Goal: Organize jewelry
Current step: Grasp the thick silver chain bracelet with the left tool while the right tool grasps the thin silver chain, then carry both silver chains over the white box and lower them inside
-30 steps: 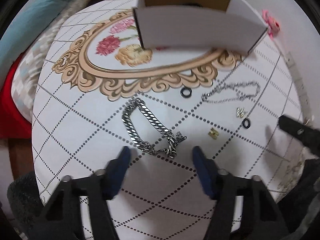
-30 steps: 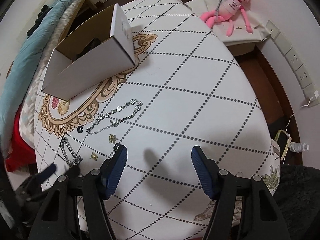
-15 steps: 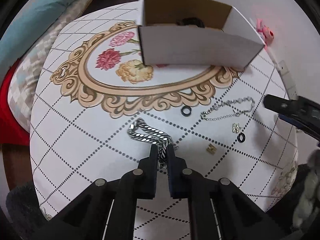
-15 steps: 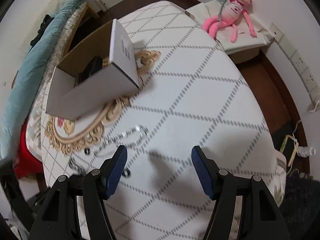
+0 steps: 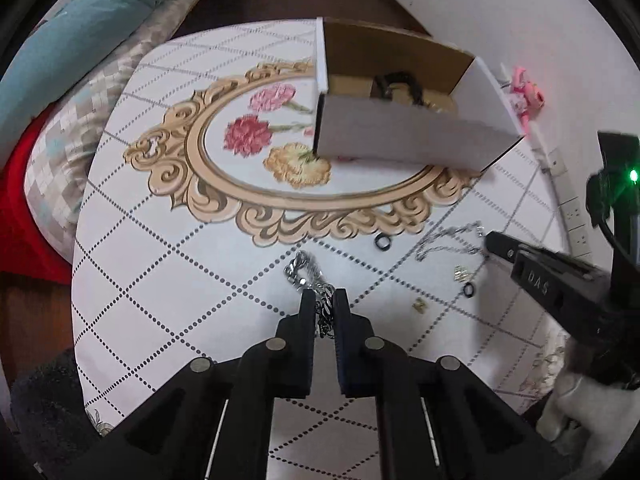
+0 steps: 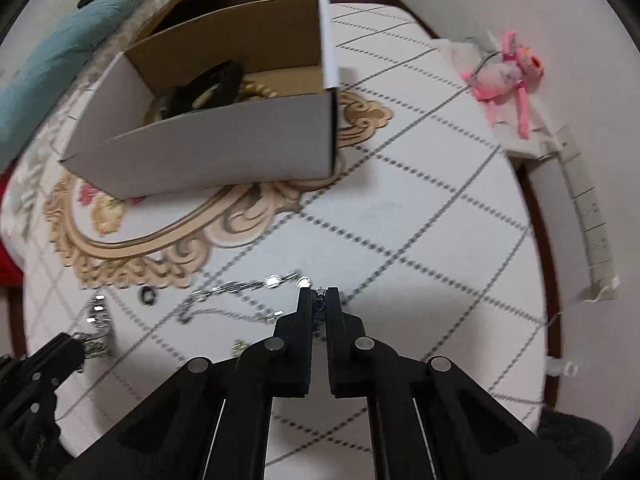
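Observation:
My left gripper [image 5: 324,296] is shut on a thick silver curb chain [image 5: 306,272]. Links show between its fingers, and the rest trails down to the tablecloth. My right gripper [image 6: 318,294] has its jaws closing tight on one end of a thin silver chain [image 6: 236,288], which lies stretched to the left on the cloth. In the left wrist view the right gripper [image 5: 490,240] reaches in from the right onto the thin chain [image 5: 448,240]. The left gripper [image 6: 76,344] shows at the lower left of the right wrist view. An open cardboard box [image 5: 400,140] [image 6: 200,152] holds dark and gold jewelry.
Two small black rings [image 5: 383,242] [image 5: 468,290] and small gold pieces [image 5: 420,304] [image 5: 462,274] lie loose on the round table's patterned cloth [image 5: 160,260]. A pink plush toy [image 6: 504,76] lies beyond the table. Bedding [image 5: 80,40] lies at the left.
The left gripper closed on the thick chain and rose with it. The right gripper swung left over the table to the thin chain and closed on its end.

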Demonstrator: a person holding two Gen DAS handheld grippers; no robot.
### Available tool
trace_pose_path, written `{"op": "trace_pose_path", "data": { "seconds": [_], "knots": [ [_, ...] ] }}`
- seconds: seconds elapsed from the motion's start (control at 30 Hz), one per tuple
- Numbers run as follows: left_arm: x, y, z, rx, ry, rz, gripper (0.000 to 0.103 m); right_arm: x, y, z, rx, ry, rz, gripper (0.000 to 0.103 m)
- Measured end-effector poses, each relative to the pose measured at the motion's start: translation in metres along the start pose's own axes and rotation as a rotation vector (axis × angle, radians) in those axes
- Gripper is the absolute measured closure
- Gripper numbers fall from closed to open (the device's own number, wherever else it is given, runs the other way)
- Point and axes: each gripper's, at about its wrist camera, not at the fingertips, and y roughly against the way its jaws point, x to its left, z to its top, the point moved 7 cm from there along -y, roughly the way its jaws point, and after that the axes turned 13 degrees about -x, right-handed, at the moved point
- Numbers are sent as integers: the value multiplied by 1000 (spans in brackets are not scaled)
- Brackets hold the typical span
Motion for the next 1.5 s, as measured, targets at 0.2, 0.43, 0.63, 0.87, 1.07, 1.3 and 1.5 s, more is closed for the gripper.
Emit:
{"op": "trace_pose_path", "data": {
  "seconds": [0.2, 0.43, 0.63, 0.87, 1.07, 1.3, 1.5],
  "knots": [
    [-8, 32, 25, -48, 39, -87, 97, 7, 43, 6, -55, -79, 131, 103],
    [-18, 65, 57, -108, 74, -168, 97, -2, 85, 31, -117, -139, 235, 103],
    [-22, 72, 74, -144, 64, -170, 97, -6, 95, 51, -125, -140, 287, 103],
    [-22, 31, 51, -74, 43, -109, 97, -9, 28, 19, 60, -137, 228, 73],
    [-20, 6, 26, -7, 46, -88, 97, -4, -7, -1, 85, -78, 145, 57],
    [-13, 0, 16, 11, 54, -71, 97, 7, -5, -6, 16, 63, 6, 98],
    [-15, 18, 27, -21, 62, -102, 97, 1, 13, -3, -10, -38, 95, 99]
  ]
}}
